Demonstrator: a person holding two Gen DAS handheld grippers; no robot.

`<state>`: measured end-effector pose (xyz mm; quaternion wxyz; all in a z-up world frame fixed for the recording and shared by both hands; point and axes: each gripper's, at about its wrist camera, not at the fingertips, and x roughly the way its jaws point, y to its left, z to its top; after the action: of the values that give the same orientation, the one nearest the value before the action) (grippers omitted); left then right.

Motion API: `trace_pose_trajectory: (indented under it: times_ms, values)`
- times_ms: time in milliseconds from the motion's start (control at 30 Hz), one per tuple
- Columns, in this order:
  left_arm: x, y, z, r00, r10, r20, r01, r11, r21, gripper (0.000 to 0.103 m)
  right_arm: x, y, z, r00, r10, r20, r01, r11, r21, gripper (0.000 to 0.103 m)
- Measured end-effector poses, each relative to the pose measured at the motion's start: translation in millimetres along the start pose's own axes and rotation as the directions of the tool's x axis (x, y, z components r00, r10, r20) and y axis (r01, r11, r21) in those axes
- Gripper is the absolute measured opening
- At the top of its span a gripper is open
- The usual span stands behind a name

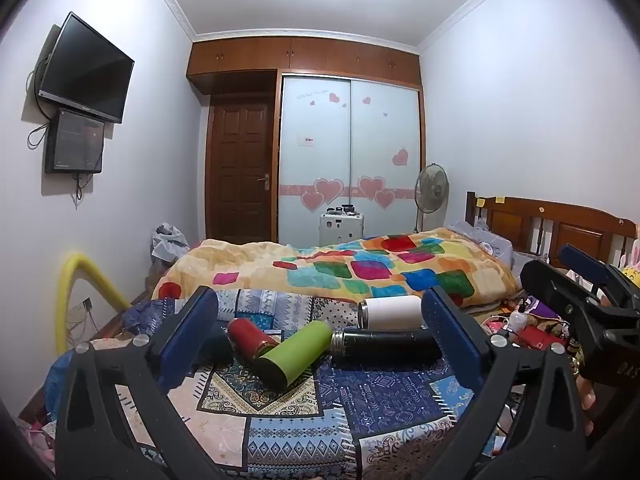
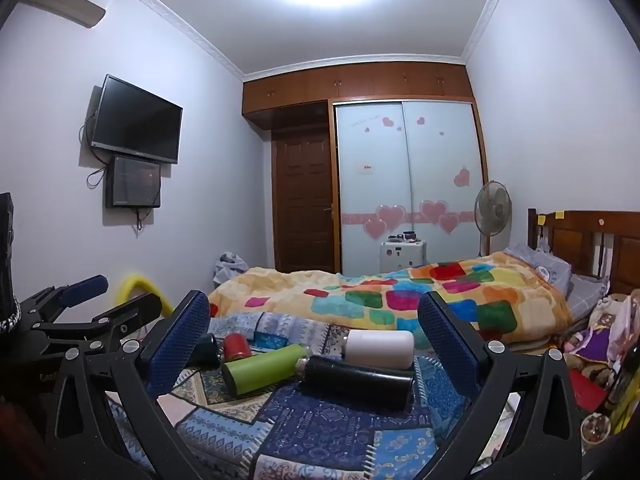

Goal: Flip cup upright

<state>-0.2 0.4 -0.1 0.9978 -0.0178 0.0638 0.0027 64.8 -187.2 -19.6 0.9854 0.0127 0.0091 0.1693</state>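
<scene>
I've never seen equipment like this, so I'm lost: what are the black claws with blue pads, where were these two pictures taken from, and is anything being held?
They are two handheld grippers, each carrying its own camera looking along its fingers. One picture comes from the left gripper, the other from the right gripper. Both are open and hold nothing. On the blue patterned patchwork cloth lie a lime-green cylindrical bottle, a red cylindrical bottle, a black cylindrical flask, a white cylindrical flask and a dark teal cylindrical bottle, mostly hidden.
</scene>
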Motion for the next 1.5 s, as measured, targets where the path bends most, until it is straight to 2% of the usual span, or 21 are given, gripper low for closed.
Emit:
trace_pose_trajectory:
  times_ms: [700, 1500]
  values:
    - [-1.9, -4.4, 3.7, 1.000, 0.021, 0.007, -0.021, 1.000, 0.006, 0.103, -2.0, 7.3, 0.3, 1.000, 0.009, 0.001, -0.009, 1.000, -0.016, 0.103]
    - [0.9, 0.0, -2.5, 1.000, 0.010, -0.002, -0.010, 1.000, -0.006, 0.103, 1.1, 4.1, -0.1, 1.000, 0.023, -0.010, -0.023, 1.000, 0.003, 0.103]
